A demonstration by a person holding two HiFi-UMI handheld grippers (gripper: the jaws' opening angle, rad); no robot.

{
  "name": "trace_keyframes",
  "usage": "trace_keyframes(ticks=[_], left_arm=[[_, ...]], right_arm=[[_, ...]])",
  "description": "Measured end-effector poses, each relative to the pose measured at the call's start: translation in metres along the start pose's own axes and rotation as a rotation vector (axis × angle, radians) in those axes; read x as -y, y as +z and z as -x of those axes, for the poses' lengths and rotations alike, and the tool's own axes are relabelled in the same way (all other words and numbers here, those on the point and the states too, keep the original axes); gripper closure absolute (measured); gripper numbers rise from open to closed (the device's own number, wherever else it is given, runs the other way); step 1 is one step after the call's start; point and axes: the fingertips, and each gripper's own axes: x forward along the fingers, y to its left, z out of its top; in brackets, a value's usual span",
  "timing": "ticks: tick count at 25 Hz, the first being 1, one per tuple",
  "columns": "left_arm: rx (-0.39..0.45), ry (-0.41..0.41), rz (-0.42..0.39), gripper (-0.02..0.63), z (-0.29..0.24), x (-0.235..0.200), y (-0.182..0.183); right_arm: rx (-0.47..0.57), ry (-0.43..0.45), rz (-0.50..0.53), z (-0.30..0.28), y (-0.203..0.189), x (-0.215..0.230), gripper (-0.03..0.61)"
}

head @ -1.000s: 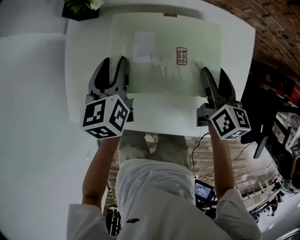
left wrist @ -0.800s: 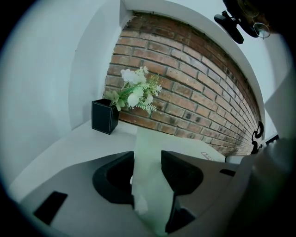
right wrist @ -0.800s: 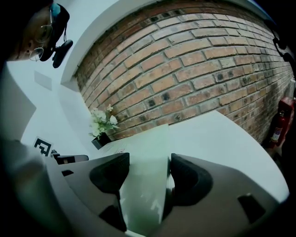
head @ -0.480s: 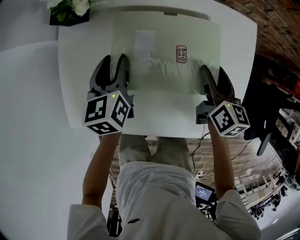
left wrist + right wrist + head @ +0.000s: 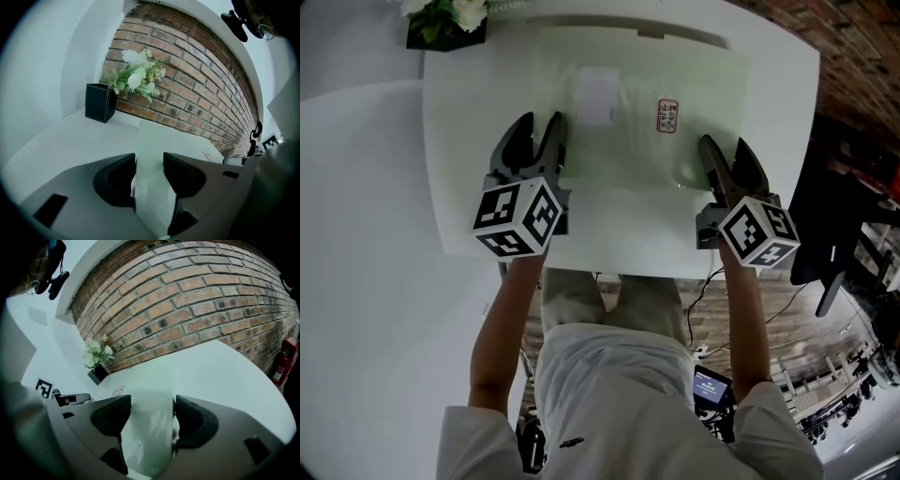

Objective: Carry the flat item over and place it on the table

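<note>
Left claw (image 5: pixel 540 131) and right claw (image 5: pixel 724 152) are each clamping the near edge of the pale green sheet (image 5: pixel 637 141), one toward each near corner. The person's forearms (image 5: pixel 502 328) are reaching forward side by side, with the claws tilting downward. The sheet is spreading toward the counter's (image 5: pixel 473 122) far edge. Whether it is resting flat is hard to tell.
</note>
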Motion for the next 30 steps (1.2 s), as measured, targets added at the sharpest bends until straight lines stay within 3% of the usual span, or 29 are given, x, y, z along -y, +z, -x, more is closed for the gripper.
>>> trace_keyframes(ticks=[11,21,25,27,30], left_arm=[[0.027,0.026,-0.040,0.420,0.014,0.004,0.012],[0.059,0.024,-0.008,0.447,0.036,0.011,0.025],[0.073,0.032,-0.009,0.501,0.047,0.015,0.028],[0.077,0.033,-0.026,0.557,0.053,0.020,0.030],[0.084,0.019,-0.046,0.577,0.063,0.031,0.035]], right_arm=[[0.046,-0.027,0.041,0.014,0.014,-0.005,0.281],[0.093,0.001,0.079,0.032,0.029,-0.029,0.282],[0.114,0.004,0.115,0.042,0.030,-0.042,0.455],[0.114,0.016,0.138,0.047,0.032,-0.049,0.472],[0.112,0.036,0.153,0.054,0.036,-0.059,0.487]])
